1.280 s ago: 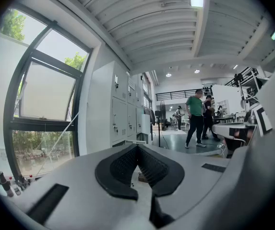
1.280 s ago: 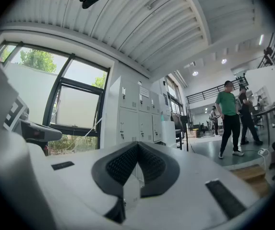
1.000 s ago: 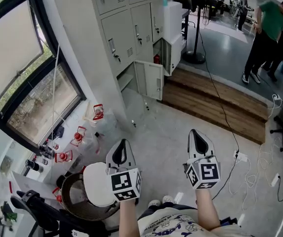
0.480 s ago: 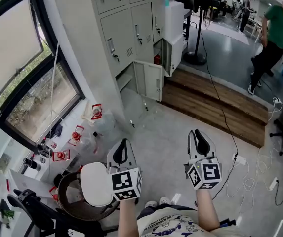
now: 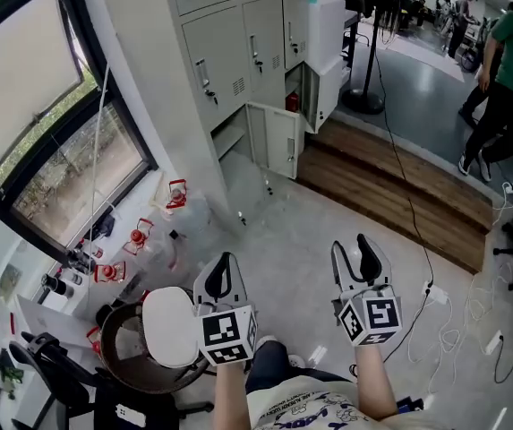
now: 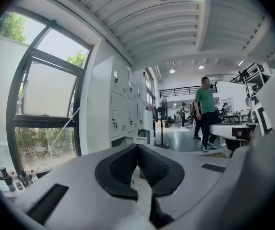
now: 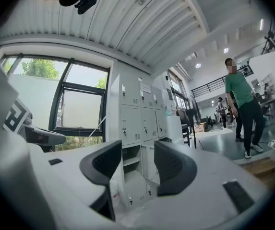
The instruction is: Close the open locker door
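Note:
A bank of grey lockers stands far ahead against the wall. One bottom-row locker door hangs open toward the room, and a second door further right is open too, with a red object inside. Both grippers are held low, well short of the lockers. My left gripper is shut and empty. My right gripper has its jaws opening with nothing between them. In the right gripper view the open bottom locker shows between the spread jaws of the right gripper. The left gripper view shows the left gripper with its pads together.
Several red-capped bottles stand on the floor under the window. A round stool with a white seat is by my left gripper. A wooden step and cables lie to the right. A person in green stands beyond.
The right gripper's jaws have gone from shut to wide apart. The person in green has shifted at the far right. The left gripper stays shut in place.

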`<state>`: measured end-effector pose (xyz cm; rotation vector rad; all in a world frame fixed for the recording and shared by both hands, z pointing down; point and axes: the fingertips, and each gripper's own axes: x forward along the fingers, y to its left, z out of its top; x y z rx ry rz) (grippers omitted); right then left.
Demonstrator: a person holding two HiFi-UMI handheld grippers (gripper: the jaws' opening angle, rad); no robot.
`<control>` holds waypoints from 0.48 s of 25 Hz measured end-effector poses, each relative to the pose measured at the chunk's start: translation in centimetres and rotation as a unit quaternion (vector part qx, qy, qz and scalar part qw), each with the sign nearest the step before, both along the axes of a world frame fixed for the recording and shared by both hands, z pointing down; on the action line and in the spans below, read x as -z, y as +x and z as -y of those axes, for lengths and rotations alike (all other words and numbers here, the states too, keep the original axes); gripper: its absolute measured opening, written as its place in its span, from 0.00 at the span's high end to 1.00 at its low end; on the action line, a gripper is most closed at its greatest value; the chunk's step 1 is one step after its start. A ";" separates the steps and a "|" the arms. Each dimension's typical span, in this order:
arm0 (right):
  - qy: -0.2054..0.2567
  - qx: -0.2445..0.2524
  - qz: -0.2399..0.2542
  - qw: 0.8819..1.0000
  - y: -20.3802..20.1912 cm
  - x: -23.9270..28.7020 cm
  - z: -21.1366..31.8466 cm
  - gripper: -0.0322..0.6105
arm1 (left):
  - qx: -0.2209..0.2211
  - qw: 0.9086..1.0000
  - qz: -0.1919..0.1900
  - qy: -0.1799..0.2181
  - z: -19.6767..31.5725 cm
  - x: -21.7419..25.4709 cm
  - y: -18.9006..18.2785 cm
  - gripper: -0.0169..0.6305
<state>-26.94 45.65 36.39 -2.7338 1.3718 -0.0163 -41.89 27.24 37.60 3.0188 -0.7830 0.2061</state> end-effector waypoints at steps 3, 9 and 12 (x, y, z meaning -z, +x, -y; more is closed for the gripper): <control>0.000 0.001 0.002 1.000 0.9 -0.3 0.4 0.62 | -0.001 1.000 0.004 0.000 0.4 -0.3 1.1 0.97; -0.003 -0.009 0.011 1.000 4.2 -1.2 2.2 0.62 | -0.012 1.000 0.007 -0.002 2.2 -0.8 4.7 0.97; -0.010 -0.015 0.010 1.000 6.6 -1.4 3.7 0.62 | -0.019 1.000 0.006 -0.004 3.9 -1.0 7.3 0.97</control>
